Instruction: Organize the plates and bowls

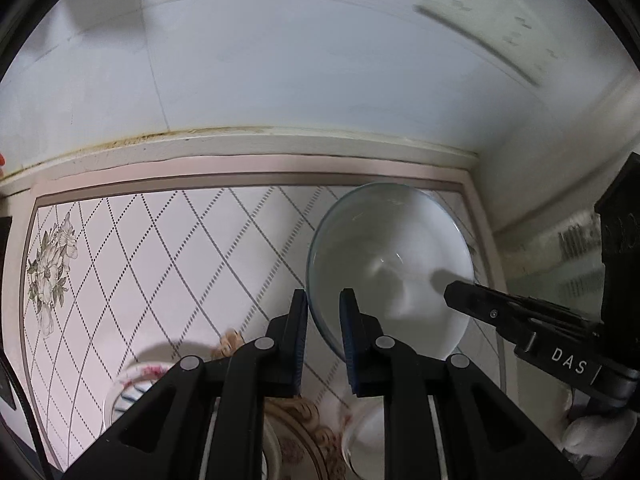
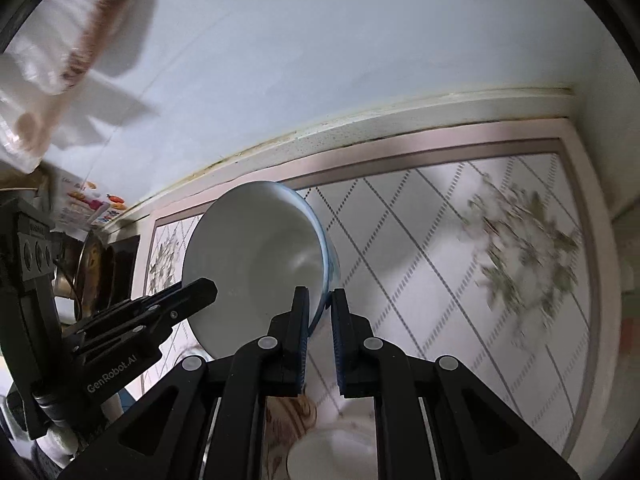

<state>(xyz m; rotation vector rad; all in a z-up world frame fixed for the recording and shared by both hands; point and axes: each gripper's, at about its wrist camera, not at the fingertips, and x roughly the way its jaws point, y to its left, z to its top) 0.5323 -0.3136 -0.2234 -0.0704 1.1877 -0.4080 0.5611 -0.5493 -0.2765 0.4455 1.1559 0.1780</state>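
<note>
Left hand-held gripper (image 1: pixel 323 300): clamped on glossy white bowl (image 1: pixel 400 264) rim.
Right hand-held gripper (image 2: pixel 320 298): clamped on opposite rim.
Bench (image 1: pixel 160 260): lattice-patterned, open ahead.

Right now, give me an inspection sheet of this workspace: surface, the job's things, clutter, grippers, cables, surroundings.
Surface: tablecloth with diamond lines and a flower print.
Job's things: white bowl, blue outside, held tilted above the cloth; patterned dishes below.
Clutter: nothing seen.
Grippers: left gripper and right gripper each clamp the bowl's rim, on opposite sides.
Cables: dark cord at the left edge.
Surroundings: white wall; plastic bag hanging.
</note>
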